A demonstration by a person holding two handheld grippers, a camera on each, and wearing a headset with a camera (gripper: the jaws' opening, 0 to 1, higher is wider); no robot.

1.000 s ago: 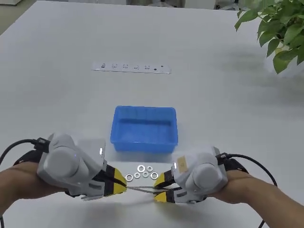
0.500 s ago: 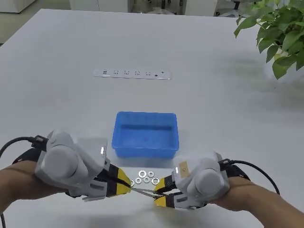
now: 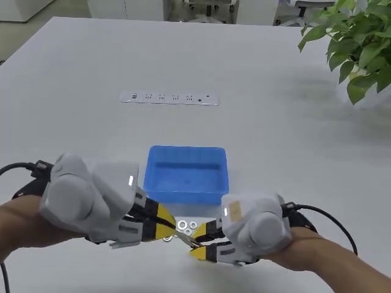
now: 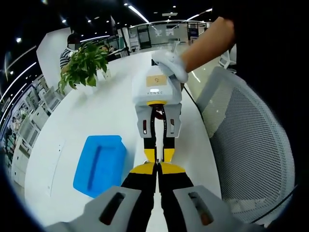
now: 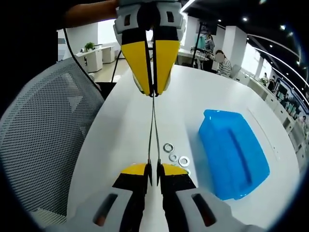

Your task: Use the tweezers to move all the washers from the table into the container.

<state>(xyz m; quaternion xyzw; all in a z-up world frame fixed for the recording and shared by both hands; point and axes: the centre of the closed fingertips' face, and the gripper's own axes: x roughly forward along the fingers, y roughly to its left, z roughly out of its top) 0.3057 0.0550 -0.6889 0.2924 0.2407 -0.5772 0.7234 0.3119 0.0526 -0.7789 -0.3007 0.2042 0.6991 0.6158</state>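
Left gripper (image 4: 157, 166): jaws clamped on one end of thin metal tweezers (image 5: 153, 126).
Right gripper (image 5: 153, 170): jaws clamped on the other end.
Small silver ring washers (image 5: 175, 157): clustered on white table (image 3: 275, 122), just beside tweezers, near blue rectangular plastic container (image 3: 187, 173).

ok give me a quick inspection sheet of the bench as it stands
surface: white table, flat and clean
job's things: blue container, no washers seen inside; washers loose on the table beside it; tweezers held off the table between the two tools
clutter: power strip beyond the container
grippers: left tool and right tool face each other, each shut on one end of the tweezers
cables: black cables run back from both tools along the arms
surroundings: plant at the far right; mesh chair by the table
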